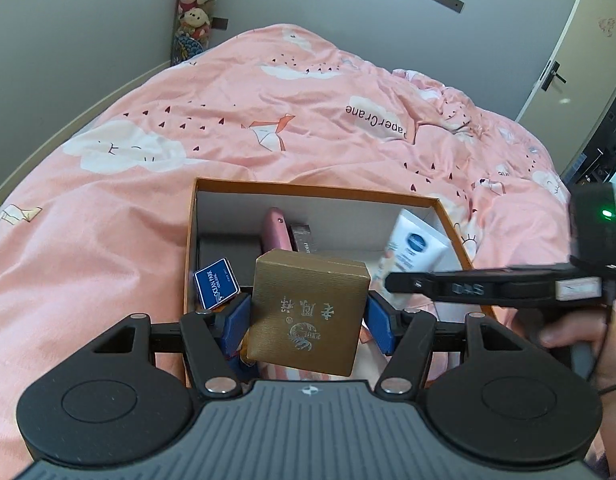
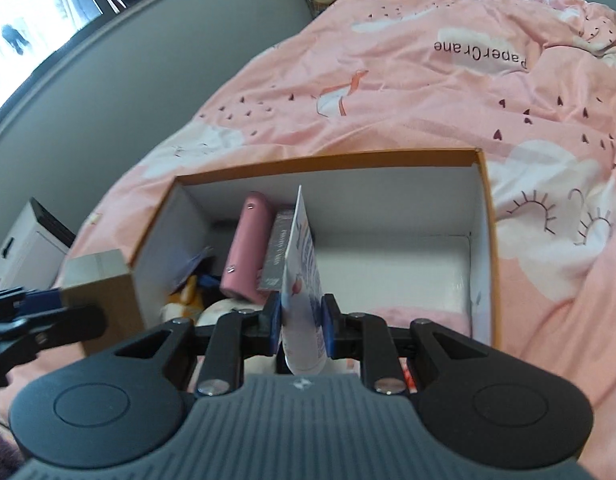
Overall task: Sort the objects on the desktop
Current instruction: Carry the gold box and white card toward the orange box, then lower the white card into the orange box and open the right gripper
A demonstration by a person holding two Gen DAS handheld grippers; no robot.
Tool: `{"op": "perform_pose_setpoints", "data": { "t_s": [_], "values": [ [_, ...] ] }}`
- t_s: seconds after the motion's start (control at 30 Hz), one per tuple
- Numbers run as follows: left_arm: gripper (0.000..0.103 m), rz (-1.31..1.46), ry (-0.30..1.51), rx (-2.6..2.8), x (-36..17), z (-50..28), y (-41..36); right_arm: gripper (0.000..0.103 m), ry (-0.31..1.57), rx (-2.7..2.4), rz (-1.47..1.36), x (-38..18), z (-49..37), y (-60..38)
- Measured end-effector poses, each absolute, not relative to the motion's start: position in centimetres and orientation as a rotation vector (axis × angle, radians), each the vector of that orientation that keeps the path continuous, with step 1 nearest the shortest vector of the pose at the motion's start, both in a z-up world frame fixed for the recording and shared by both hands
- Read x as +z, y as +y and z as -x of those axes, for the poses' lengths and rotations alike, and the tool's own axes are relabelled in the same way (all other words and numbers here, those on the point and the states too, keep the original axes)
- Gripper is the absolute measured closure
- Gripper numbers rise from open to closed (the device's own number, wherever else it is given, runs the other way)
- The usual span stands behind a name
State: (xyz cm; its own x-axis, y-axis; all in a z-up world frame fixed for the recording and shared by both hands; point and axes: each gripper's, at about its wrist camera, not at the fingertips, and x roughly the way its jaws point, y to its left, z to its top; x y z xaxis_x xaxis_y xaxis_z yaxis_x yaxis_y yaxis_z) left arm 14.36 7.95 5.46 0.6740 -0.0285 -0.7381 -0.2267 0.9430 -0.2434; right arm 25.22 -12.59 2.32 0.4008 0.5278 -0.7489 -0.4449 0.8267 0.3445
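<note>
Above the near edge of an orange-rimmed box [image 1: 316, 191] on a pink bedspread [image 1: 147, 120], a gold carton [image 1: 308, 312] is clamped by the left gripper [image 1: 308, 316] and a white tube [image 2: 301, 280] is pinched by the right gripper [image 2: 301, 322]; the placing step appears under way, and lowering then releasing inside is judged next.

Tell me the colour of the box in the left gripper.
Gold-brown box, silver characters on top; clearest in the left wrist view.

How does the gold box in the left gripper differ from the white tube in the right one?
The gold box is a squat, rigid brown-gold cube with embossed characters; the white tube is flat, thin, white with printing. The box fills a wide finger gap; the tube is pinched edge-on in a narrow one. Both are held at the orange storage box.
</note>
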Motion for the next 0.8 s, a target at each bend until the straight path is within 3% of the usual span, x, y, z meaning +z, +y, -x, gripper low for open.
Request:
{"op": "perform_pose_setpoints", "data": {
  "t_s": [0.37, 0.8],
  "values": [
    [0.032, 0.314, 0.871, 0.118, 4.3, -15.8, 8.3, 0.08, 0.918, 0.579, -0.036, 0.2, -30.2, -8.2],
    [0.032, 0.318, 0.887, 0.094, 3.5, -16.6, 8.3, 0.073, 0.951, 0.654, 0.002, -0.3, -30.3, -7.6]
  ]
}}
